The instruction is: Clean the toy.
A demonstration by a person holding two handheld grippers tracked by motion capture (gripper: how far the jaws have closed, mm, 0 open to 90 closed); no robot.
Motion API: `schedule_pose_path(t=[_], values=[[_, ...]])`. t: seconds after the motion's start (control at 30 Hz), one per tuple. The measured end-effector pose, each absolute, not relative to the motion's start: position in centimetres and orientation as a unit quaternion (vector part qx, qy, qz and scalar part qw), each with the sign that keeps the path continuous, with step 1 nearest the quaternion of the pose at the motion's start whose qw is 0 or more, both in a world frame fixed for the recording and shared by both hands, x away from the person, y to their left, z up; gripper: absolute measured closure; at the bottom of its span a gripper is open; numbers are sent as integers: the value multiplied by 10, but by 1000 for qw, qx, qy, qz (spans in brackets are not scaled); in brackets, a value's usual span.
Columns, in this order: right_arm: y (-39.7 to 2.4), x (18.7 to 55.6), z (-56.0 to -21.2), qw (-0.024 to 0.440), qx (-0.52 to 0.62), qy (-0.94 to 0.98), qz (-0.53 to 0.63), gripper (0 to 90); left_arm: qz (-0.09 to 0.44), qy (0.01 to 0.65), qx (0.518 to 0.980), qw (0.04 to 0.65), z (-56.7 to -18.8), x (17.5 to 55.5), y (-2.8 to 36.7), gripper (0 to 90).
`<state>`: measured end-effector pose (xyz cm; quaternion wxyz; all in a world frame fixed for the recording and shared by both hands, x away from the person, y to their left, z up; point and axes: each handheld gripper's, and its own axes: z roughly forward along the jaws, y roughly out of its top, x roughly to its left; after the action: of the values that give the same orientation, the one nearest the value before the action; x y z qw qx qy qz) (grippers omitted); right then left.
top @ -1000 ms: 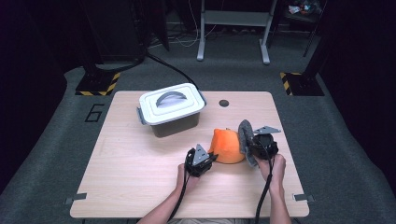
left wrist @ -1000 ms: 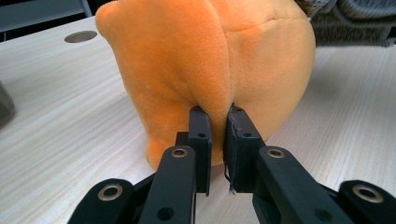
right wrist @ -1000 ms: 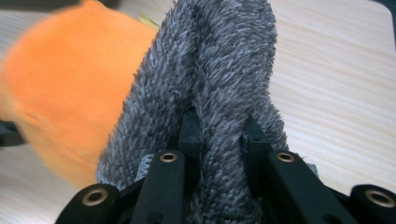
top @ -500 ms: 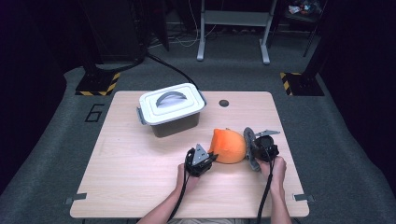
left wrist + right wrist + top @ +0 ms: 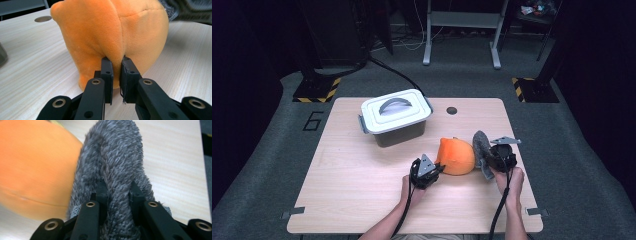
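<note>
Closest to you, your left gripper (image 5: 427, 172) has its jaws pressed together on a fold of the orange plush toy (image 5: 455, 156), and your right gripper (image 5: 501, 156) pinches the grey furry piece (image 5: 481, 150) that sits against the toy's right side. I judge you hold the two parts from opposite sides so that one hand can steady the soft body on the bench (image 5: 342, 195) while the other pulls or turns the grey piece; a soft toy gives no firm edge, so a pinch of loose fabric is the safest hold. The toy rests on the bench between your two hands, a little right of the middle. Farther back stands the white box (image 5: 396, 116) with its lid on and a grey handle, well apart from the toy, and behind it a small round hole (image 5: 451, 110) in the bench top. The left gripper view shows how thin the pinched orange fold (image 5: 116, 53) is, which the high view cannot tell. The right gripper view shows the grey fur (image 5: 117, 170) bulging thick between the jaws, touching the orange body (image 5: 32, 167). The high view alone gives the box.
</note>
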<state>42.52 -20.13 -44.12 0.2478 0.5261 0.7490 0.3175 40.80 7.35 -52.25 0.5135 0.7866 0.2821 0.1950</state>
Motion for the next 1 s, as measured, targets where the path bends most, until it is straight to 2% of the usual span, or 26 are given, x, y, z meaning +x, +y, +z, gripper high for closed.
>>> schedule_pose_path(t=[0.3, 0.57, 0.67, 0.83, 1.0], values=[[-177, 412, -412, 265, 481, 760, 347, 751, 196, 283, 785, 515, -523, 408, 73, 814], [-161, 421, -427, 249, 481, 773, 331, 750, 200, 280, 786, 514, -522, 408, 74, 789], [-161, 426, -431, 248, 483, 772, 330, 750, 202, 284, 781, 518, -521, 408, 75, 729], [-162, 433, -434, 250, 478, 775, 330, 750, 204, 285, 785, 511, -518, 407, 76, 519], [-163, 437, -434, 245, 479, 776, 330, 750, 227, 282, 785, 502, -514, 405, 76, 445]])
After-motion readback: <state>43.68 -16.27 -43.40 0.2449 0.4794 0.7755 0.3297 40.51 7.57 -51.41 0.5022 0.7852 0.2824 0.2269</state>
